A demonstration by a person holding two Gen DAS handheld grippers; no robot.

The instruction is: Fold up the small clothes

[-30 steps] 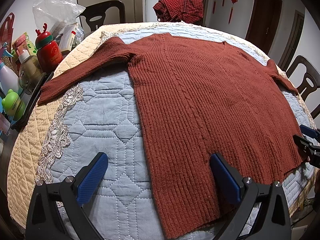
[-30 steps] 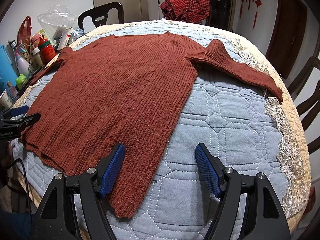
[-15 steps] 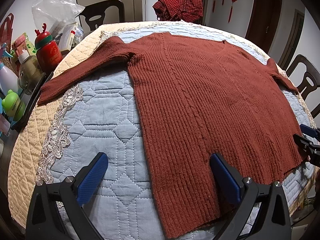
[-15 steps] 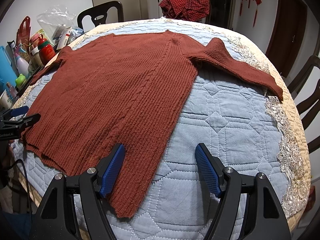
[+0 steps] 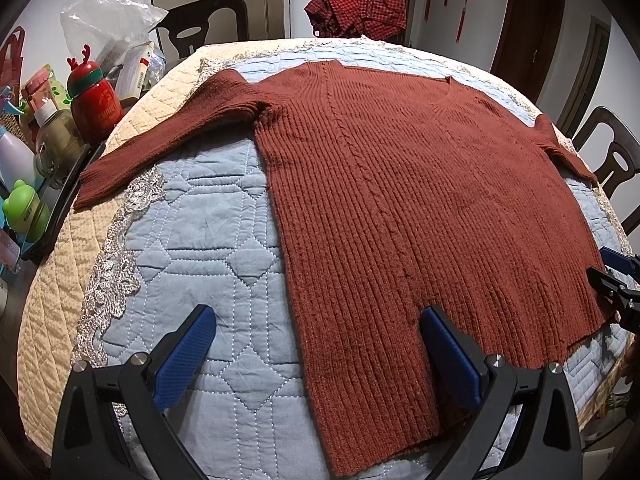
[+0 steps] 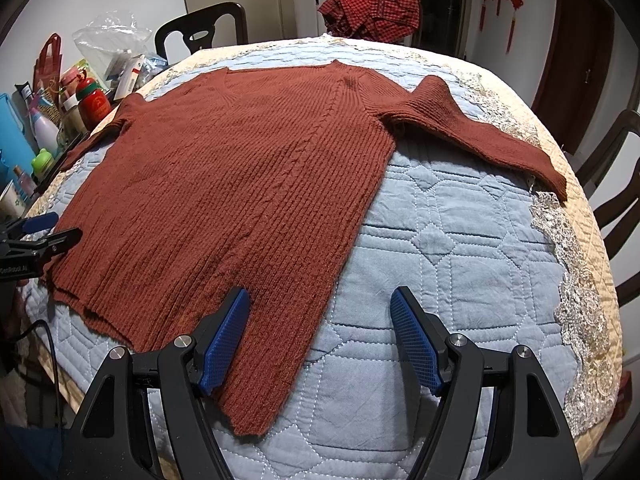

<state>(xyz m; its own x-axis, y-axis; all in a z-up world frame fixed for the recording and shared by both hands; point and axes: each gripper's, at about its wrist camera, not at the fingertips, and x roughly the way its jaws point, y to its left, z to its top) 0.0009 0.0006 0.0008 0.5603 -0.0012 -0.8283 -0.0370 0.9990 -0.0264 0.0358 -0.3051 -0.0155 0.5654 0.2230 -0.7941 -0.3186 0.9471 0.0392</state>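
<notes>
A rust-red ribbed sweater (image 5: 420, 208) lies spread flat, front up, on a blue quilted cover (image 5: 208, 220) over the table, its neckline toward 12 o'clock and its hem toward 6 o'clock. One sleeve (image 5: 160, 140) runs out toward 9 o'clock in the left wrist view, its cuff near a red reindeer-topped bottle (image 5: 94, 100) and other clutter at the table's edge. The other sleeve (image 6: 480, 136) stretches toward 3 o'clock in the right wrist view, ending by the silver lace trim (image 6: 580, 300)

The left tool (image 5: 316, 348) is spread wide with nothing gripped; its right finger sits over the hem corner, its left finger over bare quilt. The right tool (image 6: 320, 336) is likewise wide apart and empty, its left finger above the opposite hem corner, its right finger over the quilt. A red checked garment (image 6: 372, 12) is heaped at 12 o'clock beyond the table
</notes>
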